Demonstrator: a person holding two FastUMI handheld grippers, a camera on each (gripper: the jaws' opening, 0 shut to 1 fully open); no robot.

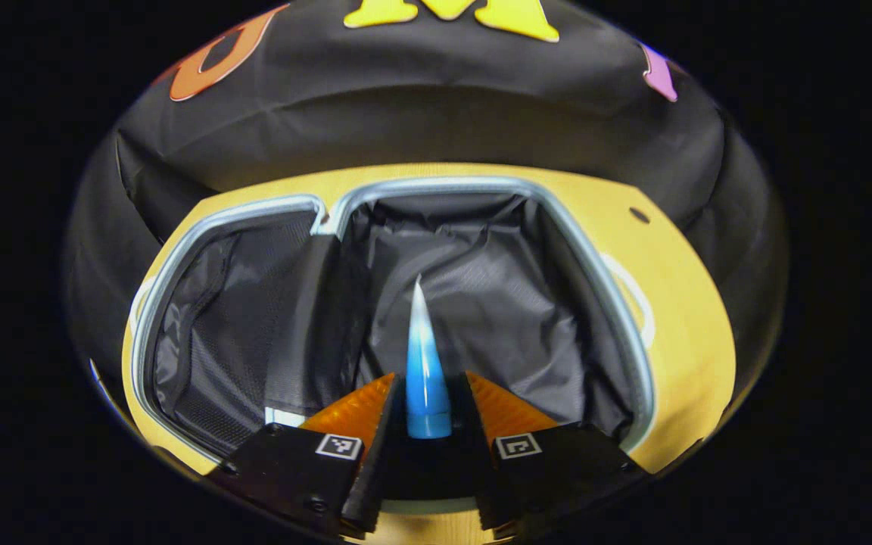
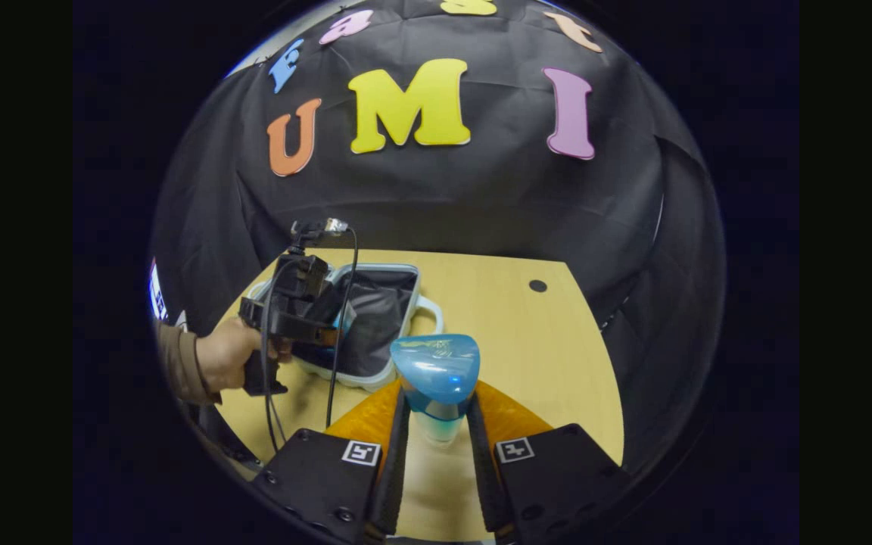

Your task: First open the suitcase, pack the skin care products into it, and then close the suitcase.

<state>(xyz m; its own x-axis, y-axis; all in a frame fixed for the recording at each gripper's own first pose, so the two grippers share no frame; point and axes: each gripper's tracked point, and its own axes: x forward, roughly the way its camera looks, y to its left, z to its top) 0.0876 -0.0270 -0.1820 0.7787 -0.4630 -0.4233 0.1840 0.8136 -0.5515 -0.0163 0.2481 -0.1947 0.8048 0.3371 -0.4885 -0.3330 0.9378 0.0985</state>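
Already the left gripper [image 1: 428, 393] is gripping a blue tube [image 1: 425, 363] directly over the open suitcase [image 1: 618, 303], long axis pointing inward; the right gripper [image 2: 436, 424], farther off, is clamping a blue bottle [image 2: 436, 371].

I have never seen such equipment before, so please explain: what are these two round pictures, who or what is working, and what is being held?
No robot works here: a person holds a two-finger gripper in each hand, and a fisheye camera rides on each one.

The left gripper view looks along the left gripper, which is shut on a blue tube above the open suitcase, whose lining is dark.

The right gripper view looks along the right gripper, shut on a second blue tube. Farther off it shows the person's hand holding the left gripper over the suitcase, which lies on a wooden table.
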